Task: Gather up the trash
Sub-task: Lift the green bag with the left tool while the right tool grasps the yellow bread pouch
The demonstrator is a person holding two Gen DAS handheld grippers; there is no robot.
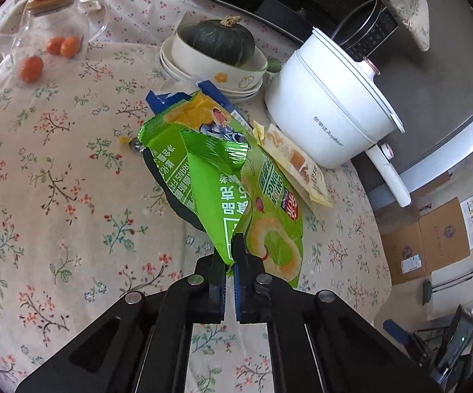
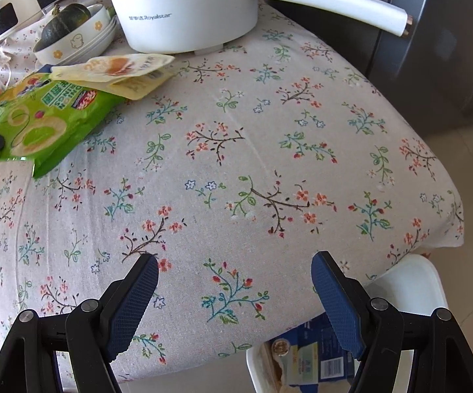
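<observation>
Tongs of the left gripper angle steeply down over the floral tablecloth, jaws pinched tight on the near corner of the green snack wrapper, whose far end seems to lie beside the yellow packet near the white electric pot. The right gripper also tilts downward, above the table's near edge, jaws spread wide with nothing between them. Below that edge sits a white bin holding what looks like a blue carton.
</observation>
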